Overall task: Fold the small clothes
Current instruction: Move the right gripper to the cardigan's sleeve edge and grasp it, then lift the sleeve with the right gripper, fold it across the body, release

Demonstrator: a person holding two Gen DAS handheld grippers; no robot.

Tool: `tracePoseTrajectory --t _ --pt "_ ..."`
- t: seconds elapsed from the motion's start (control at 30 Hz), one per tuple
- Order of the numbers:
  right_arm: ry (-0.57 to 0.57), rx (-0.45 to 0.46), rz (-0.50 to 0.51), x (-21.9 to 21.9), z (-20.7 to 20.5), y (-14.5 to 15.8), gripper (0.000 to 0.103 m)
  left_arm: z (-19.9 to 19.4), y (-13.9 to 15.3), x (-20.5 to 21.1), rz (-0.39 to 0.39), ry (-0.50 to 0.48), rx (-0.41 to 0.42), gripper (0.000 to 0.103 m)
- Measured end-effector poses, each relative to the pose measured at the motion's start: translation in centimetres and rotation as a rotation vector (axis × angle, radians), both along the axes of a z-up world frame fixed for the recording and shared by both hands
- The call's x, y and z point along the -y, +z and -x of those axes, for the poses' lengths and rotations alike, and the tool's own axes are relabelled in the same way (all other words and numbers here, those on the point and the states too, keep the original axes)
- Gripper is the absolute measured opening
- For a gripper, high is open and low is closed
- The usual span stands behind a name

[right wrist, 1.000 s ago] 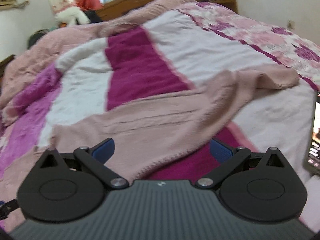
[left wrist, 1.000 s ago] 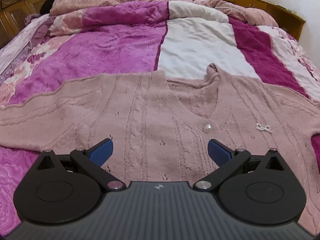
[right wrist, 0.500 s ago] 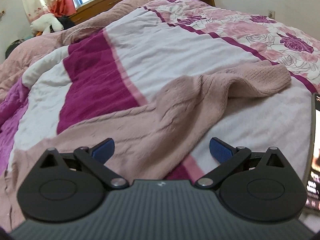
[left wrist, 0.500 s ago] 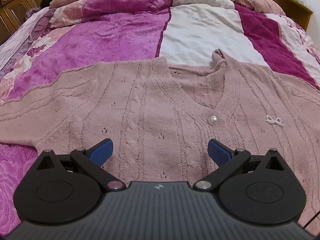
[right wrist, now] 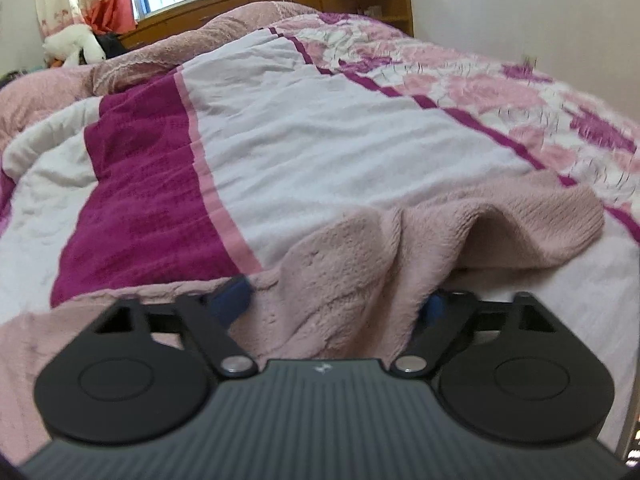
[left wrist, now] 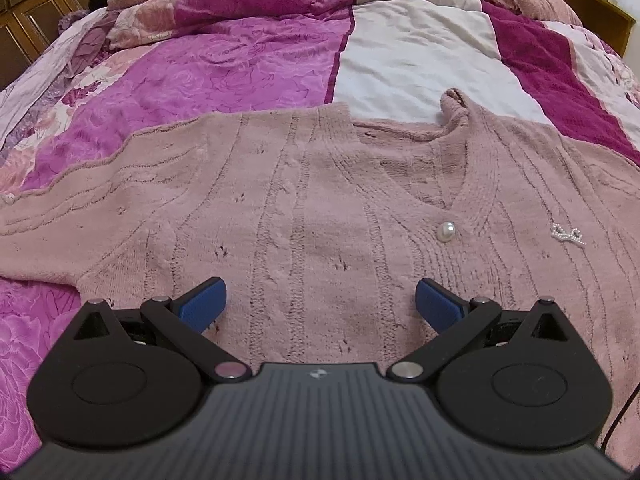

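Observation:
A dusty pink cable-knit cardigan [left wrist: 320, 200] lies flat, front up, on the bed, with a pearl button [left wrist: 446, 232] and a small bead bow [left wrist: 567, 235]. My left gripper [left wrist: 320, 304] hovers open just over its chest, with nothing between the blue pads. In the right wrist view the cardigan's sleeve [right wrist: 440, 232] runs away to the right and ends in a ribbed cuff [right wrist: 560, 216]. My right gripper [right wrist: 334, 304] straddles that sleeve and its jaws are closing. Bunched knit fills the gap and partly hides the right pad; no firm pinch shows.
A patchwork quilt [left wrist: 248, 68] in magenta, white and floral panels covers the bed. Wooden headboard cabinets [left wrist: 32, 20] stand behind it. A phone's lit edge [right wrist: 634, 440] lies at the far right beside the sleeve. A white plush toy [right wrist: 76, 42] sits by the window.
My right gripper has moved forward and down onto the sleeve, and its jaws have narrowed around the knit. The left gripper has barely shifted and stays open.

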State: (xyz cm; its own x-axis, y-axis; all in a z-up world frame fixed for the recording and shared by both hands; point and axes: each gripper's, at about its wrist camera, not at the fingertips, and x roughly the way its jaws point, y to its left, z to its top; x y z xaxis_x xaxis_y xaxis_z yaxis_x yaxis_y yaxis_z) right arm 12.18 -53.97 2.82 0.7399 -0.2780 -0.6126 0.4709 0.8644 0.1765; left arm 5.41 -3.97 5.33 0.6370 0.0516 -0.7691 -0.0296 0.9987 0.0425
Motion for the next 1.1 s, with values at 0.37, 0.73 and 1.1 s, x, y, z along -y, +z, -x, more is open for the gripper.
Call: tracePoseTrajectory --t 0.37,0.73,1.1 --pt "0.097 0.083 0.013 -1.7 2.1 3.6 0.023 0.8 0.5 0.6 0.010 -0.023 0.018 0.103" --pt "0.189 0.225 -0.055 -5.6 5.7 8.6 0.023 2.2 1.8 -0.5 0.038 -0.017 0.065 0.103" --pt "0.304 0.280 -0.079 -11.3 7.0 11.3 0.023 3.7 4.0 -3.5 0.075 0.040 0.147 0.103"
